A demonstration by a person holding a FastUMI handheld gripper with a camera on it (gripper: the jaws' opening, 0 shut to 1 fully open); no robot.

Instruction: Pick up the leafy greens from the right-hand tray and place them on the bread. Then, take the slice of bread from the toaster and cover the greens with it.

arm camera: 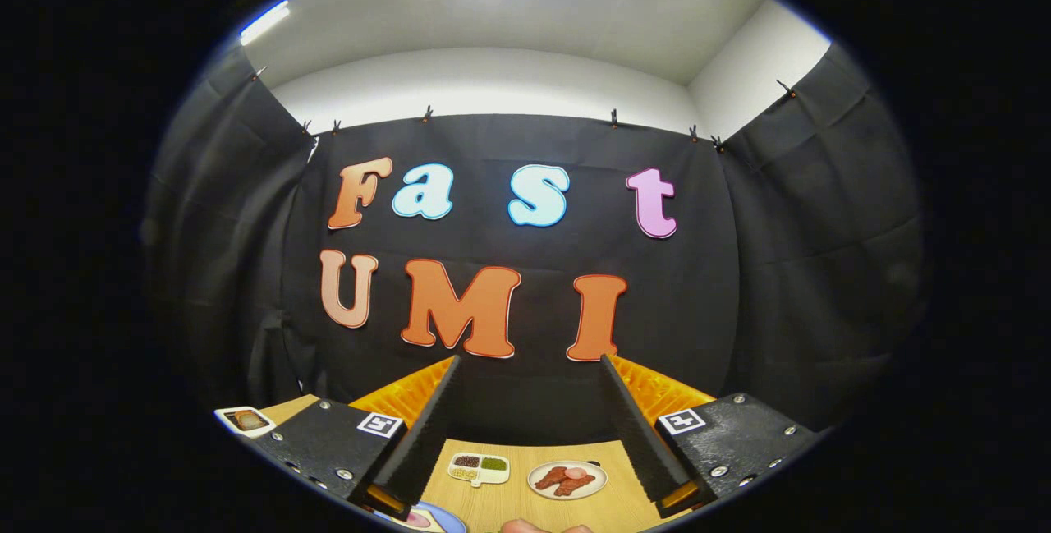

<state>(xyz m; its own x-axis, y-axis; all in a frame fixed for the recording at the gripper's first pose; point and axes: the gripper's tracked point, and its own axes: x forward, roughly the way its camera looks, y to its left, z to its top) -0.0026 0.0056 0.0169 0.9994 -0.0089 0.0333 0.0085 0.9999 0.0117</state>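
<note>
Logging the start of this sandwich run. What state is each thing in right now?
Tongs: open, fingers spread wide, gripping nothing, raised above the table.
White divided tray: flat on the wooden table between the fingers, compartments filled.
White round plate: flat on the table, holding reddish meat slices.
White square plate: beyond the left finger, holding a brown slice.

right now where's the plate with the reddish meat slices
In the gripper view the plate of meat slices lies on the wooden table, between the open fingers, right of the divided dish.

bright ceiling glare, sharp centre, edges bowed, dim.
</note>
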